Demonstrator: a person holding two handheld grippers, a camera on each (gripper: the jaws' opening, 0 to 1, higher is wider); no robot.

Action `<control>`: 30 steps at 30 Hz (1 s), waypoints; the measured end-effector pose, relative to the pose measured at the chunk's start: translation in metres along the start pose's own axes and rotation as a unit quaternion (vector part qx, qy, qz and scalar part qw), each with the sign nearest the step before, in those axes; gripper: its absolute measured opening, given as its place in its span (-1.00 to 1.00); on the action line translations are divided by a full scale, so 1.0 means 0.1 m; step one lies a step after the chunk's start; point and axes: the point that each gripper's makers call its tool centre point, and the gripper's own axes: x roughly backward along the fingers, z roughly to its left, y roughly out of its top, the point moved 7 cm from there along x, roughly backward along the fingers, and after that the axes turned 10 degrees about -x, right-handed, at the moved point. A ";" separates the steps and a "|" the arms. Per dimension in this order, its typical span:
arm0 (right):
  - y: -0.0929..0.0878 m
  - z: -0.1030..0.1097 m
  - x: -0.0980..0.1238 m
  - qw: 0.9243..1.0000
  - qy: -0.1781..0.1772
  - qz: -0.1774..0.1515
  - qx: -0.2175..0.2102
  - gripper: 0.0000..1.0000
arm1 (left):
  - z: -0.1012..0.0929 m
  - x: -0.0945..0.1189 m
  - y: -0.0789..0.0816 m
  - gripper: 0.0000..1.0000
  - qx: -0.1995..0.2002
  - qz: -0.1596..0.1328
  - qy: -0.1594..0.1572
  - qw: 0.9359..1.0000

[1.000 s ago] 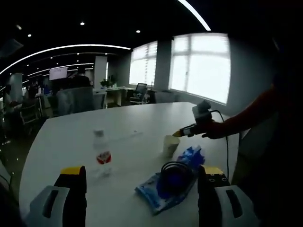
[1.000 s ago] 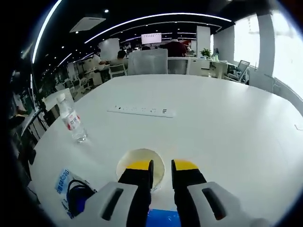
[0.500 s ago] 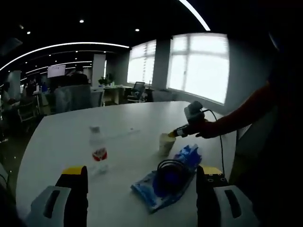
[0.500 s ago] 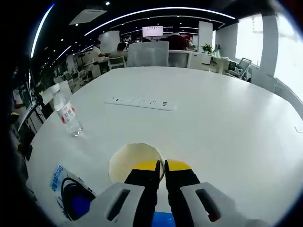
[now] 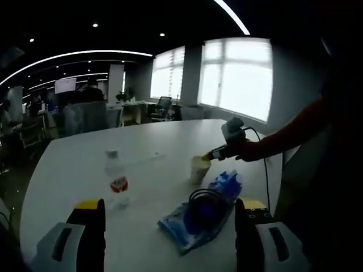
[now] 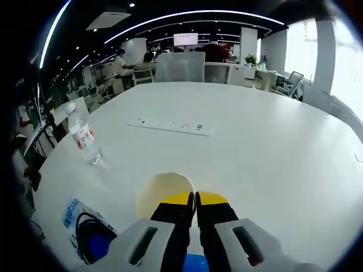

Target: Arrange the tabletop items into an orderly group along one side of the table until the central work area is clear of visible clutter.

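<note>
Paper cup (image 6: 164, 192) sits low in the right gripper view, its rim pinched by the right hand-held gripper (image 6: 193, 198); left hand-held gripper (image 5: 170, 207) gapes wide over the bench (image 5: 74, 164), bottle (image 5: 116, 180) centre-left, blue packet (image 5: 201, 215) lower centre

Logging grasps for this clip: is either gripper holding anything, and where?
The right gripper pinches the paper cup by its rim; the left gripper is open, holding nothing.

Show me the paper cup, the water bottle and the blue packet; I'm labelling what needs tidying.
paper cup (image 5: 198, 169): left gripper view, on its side wall.
water bottle (image 6: 86, 141): right gripper view, on its red label.
blue packet (image 5: 227, 184): left gripper view, on its far end beside the cup.
</note>
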 end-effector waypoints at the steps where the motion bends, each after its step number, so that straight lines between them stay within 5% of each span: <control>1: 0.01 0.00 0.00 1.000 0.002 -0.002 0.002 -1.00 | 0.00 0.00 0.00 0.89 -0.002 0.000 0.000 1.000; 11: 0.28 0.12 0.05 0.999 0.024 -0.033 -0.017 -1.00 | -0.06 -0.03 0.05 0.98 -0.015 0.011 -0.004 1.000; 30: 0.57 0.78 -0.15 0.995 0.094 -0.029 0.009 -1.00 | 0.02 0.04 -0.02 0.98 -0.015 0.019 0.002 1.000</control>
